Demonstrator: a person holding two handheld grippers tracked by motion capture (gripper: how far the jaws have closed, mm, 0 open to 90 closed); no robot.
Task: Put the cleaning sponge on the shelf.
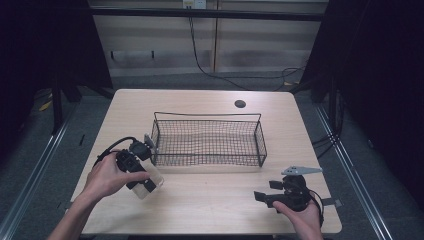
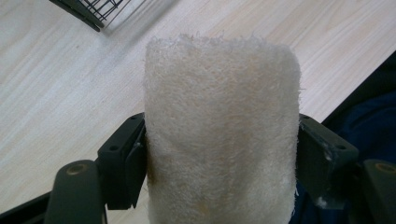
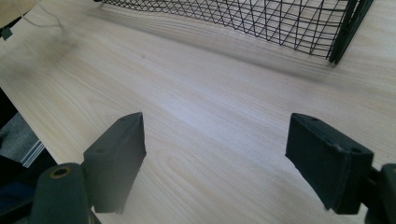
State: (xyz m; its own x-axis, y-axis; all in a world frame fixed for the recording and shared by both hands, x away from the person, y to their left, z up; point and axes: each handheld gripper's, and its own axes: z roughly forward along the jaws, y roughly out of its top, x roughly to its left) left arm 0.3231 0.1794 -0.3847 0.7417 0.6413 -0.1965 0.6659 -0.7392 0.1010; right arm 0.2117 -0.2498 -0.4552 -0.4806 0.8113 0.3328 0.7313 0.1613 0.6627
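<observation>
Near the table's (image 1: 210, 200) left front | wire basket (image 1: 208, 141) mid-table, bare wood before it | left gripper (image 2: 219, 154) clenched on cream fuzzy roll (image 2: 222, 135), just off basket's near-left corner | right gripper (image 3: 233, 158) released, jaws wide, near right front edge.

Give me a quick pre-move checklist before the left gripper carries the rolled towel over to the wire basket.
1. Grip on the rolled towel: ok, both jaws of the left gripper press on its sides.
2. Towel stays rolled: ok, no loose end in the left gripper view.
3. Wire basket free to receive: ok, nothing lies inside it.
4. Path to the basket: ok, the left gripper sits just off the basket's near left corner with bare table between.
5. Right gripper out of the way: ok, open with nothing between its jaws, off the basket's near right corner.
6. Towel clear of the tabletop: cannot tell.
</observation>
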